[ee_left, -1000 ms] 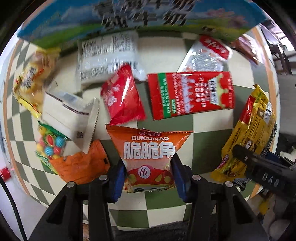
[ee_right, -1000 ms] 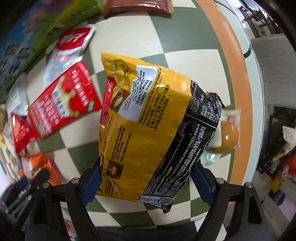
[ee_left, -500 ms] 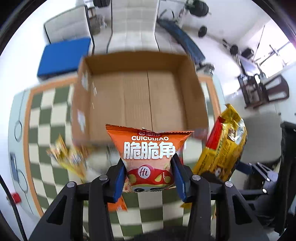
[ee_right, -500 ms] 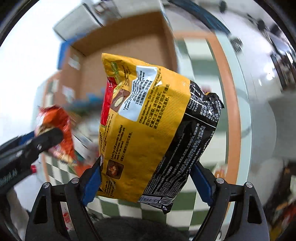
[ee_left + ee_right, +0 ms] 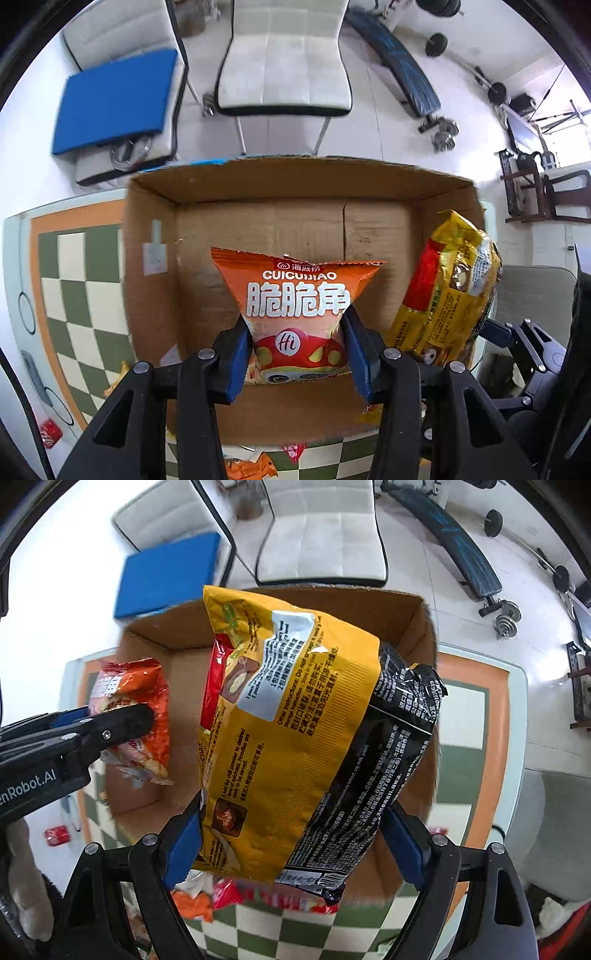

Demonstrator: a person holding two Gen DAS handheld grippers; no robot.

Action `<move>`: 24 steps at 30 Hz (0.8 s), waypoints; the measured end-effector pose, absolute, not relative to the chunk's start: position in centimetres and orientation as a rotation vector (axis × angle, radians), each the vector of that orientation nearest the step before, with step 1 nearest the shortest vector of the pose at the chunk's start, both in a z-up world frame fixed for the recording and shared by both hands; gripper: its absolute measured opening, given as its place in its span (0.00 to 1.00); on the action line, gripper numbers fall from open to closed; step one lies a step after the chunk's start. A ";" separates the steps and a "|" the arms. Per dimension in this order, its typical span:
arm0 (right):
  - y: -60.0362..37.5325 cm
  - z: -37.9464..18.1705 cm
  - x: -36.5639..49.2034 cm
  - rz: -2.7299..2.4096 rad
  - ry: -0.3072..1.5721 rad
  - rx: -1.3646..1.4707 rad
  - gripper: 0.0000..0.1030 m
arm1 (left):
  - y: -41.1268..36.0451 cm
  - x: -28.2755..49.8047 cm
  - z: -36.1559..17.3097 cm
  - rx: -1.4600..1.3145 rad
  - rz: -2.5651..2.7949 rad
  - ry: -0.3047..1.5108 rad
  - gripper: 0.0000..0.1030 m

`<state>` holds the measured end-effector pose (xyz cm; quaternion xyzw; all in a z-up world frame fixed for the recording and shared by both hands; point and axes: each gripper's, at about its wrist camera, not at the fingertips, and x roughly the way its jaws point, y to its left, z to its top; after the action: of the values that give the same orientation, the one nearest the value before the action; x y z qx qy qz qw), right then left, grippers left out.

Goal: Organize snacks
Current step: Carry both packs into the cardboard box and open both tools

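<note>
My left gripper (image 5: 297,354) is shut on an orange chip bag (image 5: 297,299) and holds it above the open cardboard box (image 5: 288,221), whose brown floor shows bare below. My right gripper (image 5: 291,842) is shut on a big yellow and black noodle pack (image 5: 295,738), also held over the cardboard box (image 5: 406,627). In the left wrist view the noodle pack (image 5: 447,291) hangs over the box's right wall. In the right wrist view the chip bag (image 5: 136,716) and the left gripper's fingers (image 5: 122,720) sit at the left, over the box's left part.
The box stands on a green and cream checkered table (image 5: 74,280) with an orange border. Loose snack packs (image 5: 229,893) lie on the table in front of the box. Beyond the table are white chairs (image 5: 284,62), a blue cushion (image 5: 114,99) and a weight bench (image 5: 399,62).
Both grippers rose from the snack-strewn tabletop and moved over the cardboard box, each carrying its pack. The box now fills the view below; grips are unchanged.
</note>
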<state>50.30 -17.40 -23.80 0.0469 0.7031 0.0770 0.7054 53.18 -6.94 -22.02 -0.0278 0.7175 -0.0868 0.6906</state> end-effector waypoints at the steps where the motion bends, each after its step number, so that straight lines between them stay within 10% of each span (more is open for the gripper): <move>1: -17.2 -24.3 51.0 0.170 1.581 0.090 0.87 | -7.0 53.5 -22.5 -0.066 -0.198 1.616 0.42; 16: -15.5 -27.9 56.5 0.161 1.743 0.015 0.90 | -8.2 56.5 -26.2 -0.050 -0.202 1.714 0.44; 24: -16.0 -27.0 56.3 0.122 1.740 0.024 0.94 | -7.8 56.4 -25.9 -0.050 -0.188 1.678 0.85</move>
<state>56.27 -15.95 -26.98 0.0107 0.7637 0.0536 0.6433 56.40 -7.76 -25.86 -0.0221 0.7428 -0.0831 0.6640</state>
